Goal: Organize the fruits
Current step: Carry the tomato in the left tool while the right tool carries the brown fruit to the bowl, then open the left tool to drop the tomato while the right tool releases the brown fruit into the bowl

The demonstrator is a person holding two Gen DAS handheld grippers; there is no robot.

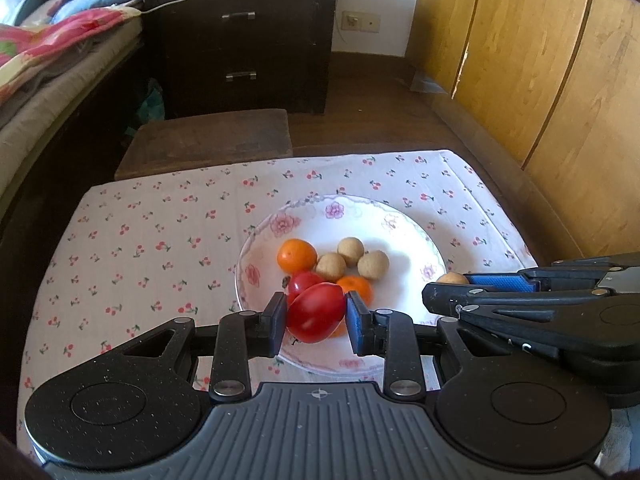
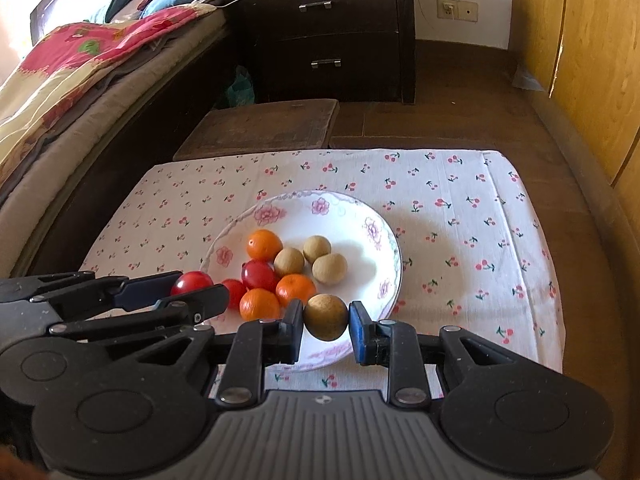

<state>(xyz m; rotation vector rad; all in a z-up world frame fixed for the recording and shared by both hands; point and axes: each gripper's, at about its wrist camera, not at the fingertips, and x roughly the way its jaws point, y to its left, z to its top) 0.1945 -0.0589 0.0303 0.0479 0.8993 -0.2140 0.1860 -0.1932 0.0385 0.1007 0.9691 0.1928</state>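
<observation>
A white flowered plate [image 1: 400, 224] [image 2: 360, 224] holds oranges [image 1: 296, 255] [image 2: 263, 245], red tomatoes [image 2: 259, 275] and brown longans [image 1: 373, 264] [image 2: 329, 268]. My left gripper [image 1: 317, 318] is shut on a red tomato [image 1: 316, 312] over the plate's near left rim; it shows in the right wrist view [image 2: 192, 288] too. My right gripper [image 2: 325, 318] is shut on a brown longan [image 2: 325, 317] over the plate's near rim; it also enters the left wrist view [image 1: 454, 285] from the right.
The plate sits on a cherry-print cloth [image 1: 160, 240] [image 2: 460, 216] over a low table. A dark wooden stool [image 1: 208, 142] stands behind it. A bed [image 2: 80, 92] is at the left, a dark dresser [image 1: 248, 40] at the back, a wooden wardrobe [image 1: 540, 60] at the right.
</observation>
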